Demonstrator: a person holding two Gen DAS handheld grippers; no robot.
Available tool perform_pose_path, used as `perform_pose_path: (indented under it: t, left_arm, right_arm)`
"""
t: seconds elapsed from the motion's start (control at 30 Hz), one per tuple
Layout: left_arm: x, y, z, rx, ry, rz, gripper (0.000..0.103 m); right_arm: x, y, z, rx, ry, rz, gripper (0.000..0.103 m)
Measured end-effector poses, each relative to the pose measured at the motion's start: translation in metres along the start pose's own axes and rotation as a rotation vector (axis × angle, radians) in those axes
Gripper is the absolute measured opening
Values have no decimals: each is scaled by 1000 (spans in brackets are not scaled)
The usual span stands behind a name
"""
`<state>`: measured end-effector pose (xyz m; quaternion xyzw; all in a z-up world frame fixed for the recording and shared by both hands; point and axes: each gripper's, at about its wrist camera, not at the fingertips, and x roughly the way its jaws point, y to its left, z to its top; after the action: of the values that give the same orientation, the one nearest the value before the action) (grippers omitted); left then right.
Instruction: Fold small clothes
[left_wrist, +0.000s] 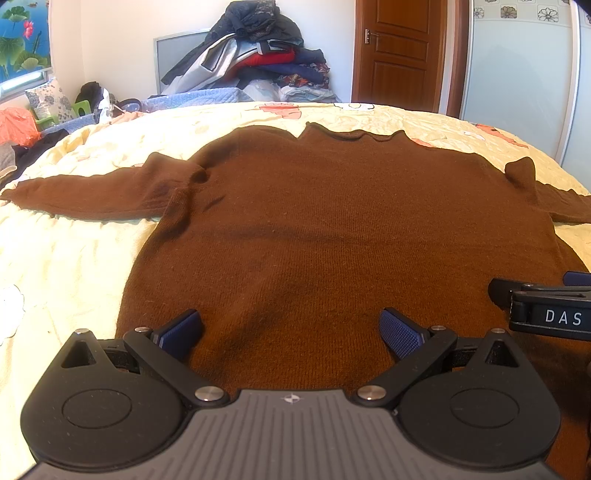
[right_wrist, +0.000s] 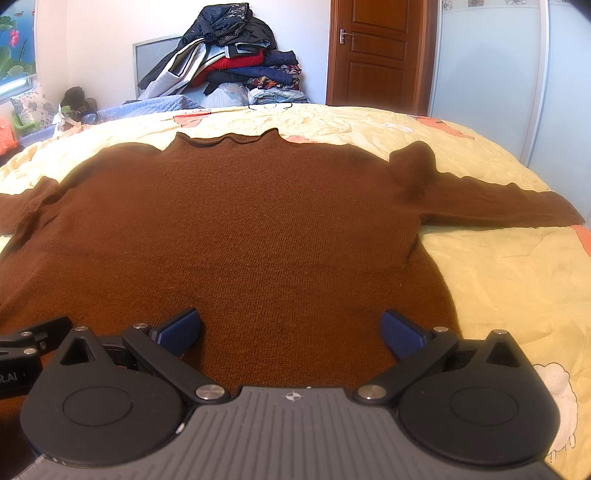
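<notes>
I find the left gripper with its jaws spread wide and nothing between them, its blue pads poised over the lower part of a brown sweater; whether the pads touch the knit I cannot tell; the right gripper stands likewise, jaws apart and empty, above the same hem region, just beside its partner (its black body edges into the left wrist view at the right margin). I observe the sweater lying flat and face-up on a pale yellow bedcover, collar towards the far side, both sleeves stretched outward to left and right; a slight bump of fabric rises at each shoulder. Beyond the bed I note a heap of clothes stacked against the white wall; a brown wooden door stands to the right of that heap, and a pale sliding panel lies further right again.
</notes>
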<state>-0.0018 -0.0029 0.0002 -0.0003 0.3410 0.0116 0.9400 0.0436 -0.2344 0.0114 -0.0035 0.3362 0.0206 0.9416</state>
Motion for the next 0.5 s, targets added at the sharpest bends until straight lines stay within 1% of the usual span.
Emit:
perform_pose_path:
  t: [0.5]
  left_arm:
    - [0,1,0,-1,0,0,103]
  right_arm:
    - [0,0,0,0,0,0,103]
